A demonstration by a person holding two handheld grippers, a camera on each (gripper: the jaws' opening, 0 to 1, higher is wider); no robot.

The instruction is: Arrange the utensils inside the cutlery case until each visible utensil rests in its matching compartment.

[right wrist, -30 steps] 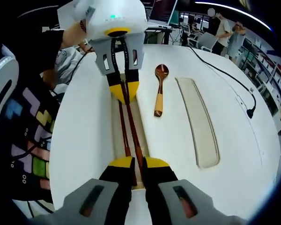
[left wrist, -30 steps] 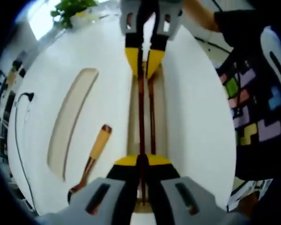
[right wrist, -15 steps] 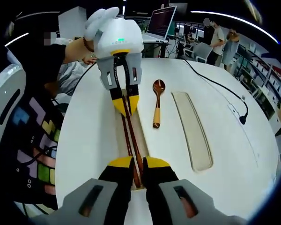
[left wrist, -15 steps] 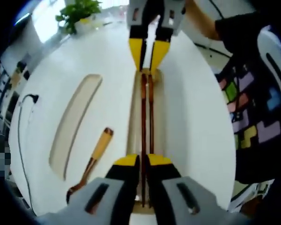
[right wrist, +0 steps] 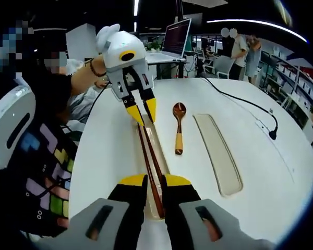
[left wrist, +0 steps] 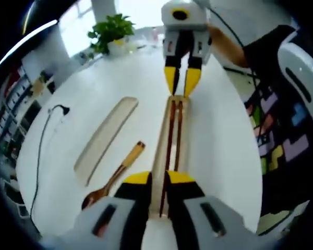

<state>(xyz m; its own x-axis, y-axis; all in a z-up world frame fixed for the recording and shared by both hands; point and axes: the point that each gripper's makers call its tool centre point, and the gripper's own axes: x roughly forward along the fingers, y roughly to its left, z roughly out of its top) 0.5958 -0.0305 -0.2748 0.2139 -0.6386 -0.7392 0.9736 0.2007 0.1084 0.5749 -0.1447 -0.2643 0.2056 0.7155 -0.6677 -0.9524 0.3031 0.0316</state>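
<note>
Chopsticks [left wrist: 173,136]: lying in the narrow tray [left wrist: 160,156].
Spoon [left wrist: 112,176]: on bench [left wrist: 83,120], beside the tray.
Left gripper [left wrist: 155,179]: parted, empty.
Right gripper [right wrist: 155,182]: parted, empty.

Chopsticks [left wrist: 173,136] lie in their narrow compartment [left wrist: 160,156]; spoon [left wrist: 113,176] outside.

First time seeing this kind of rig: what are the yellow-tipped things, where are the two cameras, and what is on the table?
A person holds a hand-held two-jaw gripper in each hand; a fisheye camera rides on each. In the left gripper view, the left gripper rises from the bottom and the right gripper faces it. The right gripper view is the reverse. On the round white table a pair of dark red-brown chopsticks lies in a narrow beige tray. Beside it lie a wooden spoon and an empty long beige tray. Both grippers look open, holding nothing.
</note>
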